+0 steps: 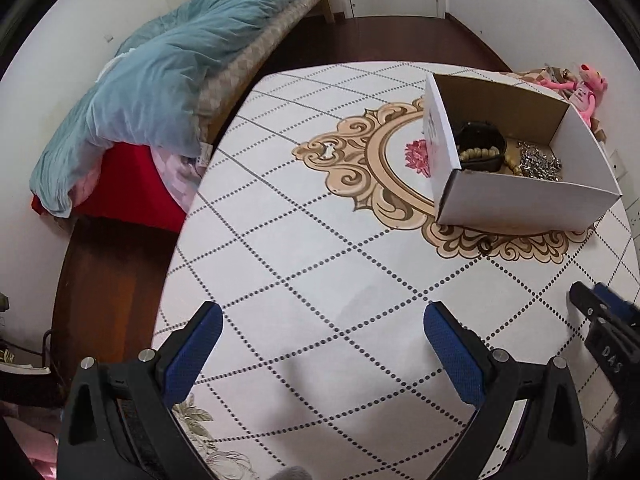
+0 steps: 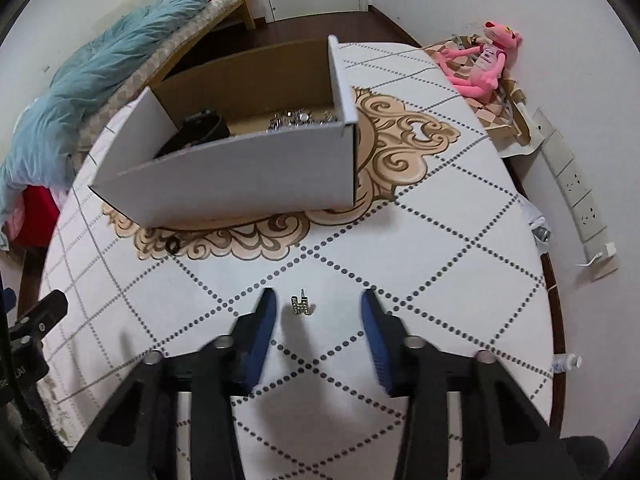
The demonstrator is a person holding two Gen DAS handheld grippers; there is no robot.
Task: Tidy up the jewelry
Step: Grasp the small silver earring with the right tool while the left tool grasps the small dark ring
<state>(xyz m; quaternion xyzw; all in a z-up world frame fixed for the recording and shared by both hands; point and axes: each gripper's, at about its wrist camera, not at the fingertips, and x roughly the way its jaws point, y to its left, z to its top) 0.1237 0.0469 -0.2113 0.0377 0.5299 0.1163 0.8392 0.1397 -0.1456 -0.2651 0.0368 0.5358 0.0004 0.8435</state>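
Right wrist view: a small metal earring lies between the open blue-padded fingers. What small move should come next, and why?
Probably close the right gripper on the small silver-coloured metal earring. It sits on the white dotted tablecloth between the open fingers, nearer one pad, untouched. The white cardboard box ahead already holds jewelry, so gripping comes before carrying it there.

Landmark: the white cardboard box [image 2: 240, 168] on the table [image 2: 440, 240].
Near side of box: bare cloth, crossed only by a small metal earring [image 2: 302, 305] between the spread fingers of the right gripper [image 2: 318, 308].
Left of box: open tabletop under the left gripper [image 1: 324, 320], jaws wide apart.
Box top: open, its tall walls block any sideways entry.
Near-left corner of box: a small dark ring [image 2: 173, 245] on the cloth.
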